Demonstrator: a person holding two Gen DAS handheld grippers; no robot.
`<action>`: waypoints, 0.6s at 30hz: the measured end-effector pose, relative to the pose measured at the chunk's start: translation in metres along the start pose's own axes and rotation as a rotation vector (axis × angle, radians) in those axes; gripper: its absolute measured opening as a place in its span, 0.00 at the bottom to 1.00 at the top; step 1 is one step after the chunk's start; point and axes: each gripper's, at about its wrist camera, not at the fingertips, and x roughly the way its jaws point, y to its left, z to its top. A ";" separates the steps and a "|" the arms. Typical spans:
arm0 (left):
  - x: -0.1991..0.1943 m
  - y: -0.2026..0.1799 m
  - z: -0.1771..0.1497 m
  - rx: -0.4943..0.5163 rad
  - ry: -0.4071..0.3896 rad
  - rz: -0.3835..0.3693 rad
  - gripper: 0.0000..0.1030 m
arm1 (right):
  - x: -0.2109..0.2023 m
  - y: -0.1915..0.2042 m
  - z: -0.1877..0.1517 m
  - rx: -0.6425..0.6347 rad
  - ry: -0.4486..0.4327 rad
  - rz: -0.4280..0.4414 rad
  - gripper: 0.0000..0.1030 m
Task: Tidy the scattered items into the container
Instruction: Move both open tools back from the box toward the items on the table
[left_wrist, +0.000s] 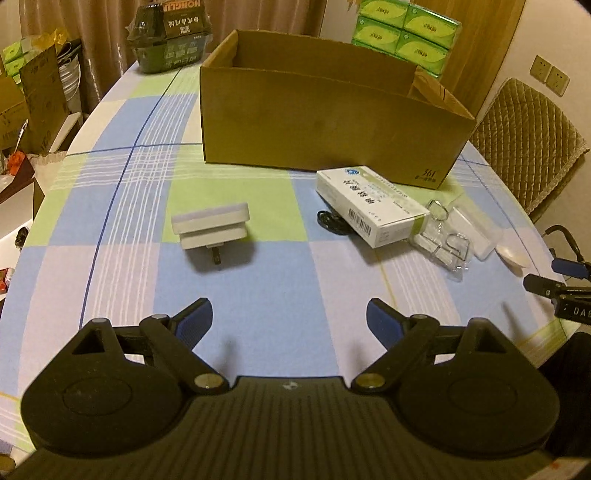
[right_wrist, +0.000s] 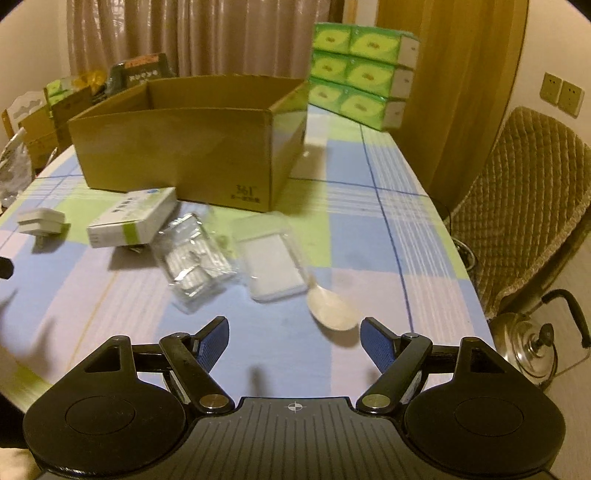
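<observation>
Both claws spread and empty over the scattered items.
We centre the left gripper (left_wrist: 289, 319) on the white plug (left_wrist: 211, 228), the right gripper (right_wrist: 294, 338) on the spoon (right_wrist: 330, 307), then lift into the far cardboard box (left_wrist: 317, 122).

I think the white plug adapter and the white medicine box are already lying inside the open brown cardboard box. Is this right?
Not inside. The white plug adapter and the white medicine box lie on the checked tablecloth in front of the open brown cardboard box, outside it. The left wrist view shows this, and the right wrist view agrees.
</observation>
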 end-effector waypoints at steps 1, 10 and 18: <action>0.001 0.000 -0.001 -0.001 0.004 0.000 0.85 | 0.002 -0.002 0.000 -0.002 0.002 -0.003 0.73; 0.011 -0.003 -0.002 0.000 0.016 0.001 0.85 | 0.024 -0.023 0.004 -0.016 0.018 -0.007 0.73; 0.022 -0.012 0.004 -0.008 0.002 -0.008 0.85 | 0.041 -0.031 0.001 -0.036 0.033 0.025 0.73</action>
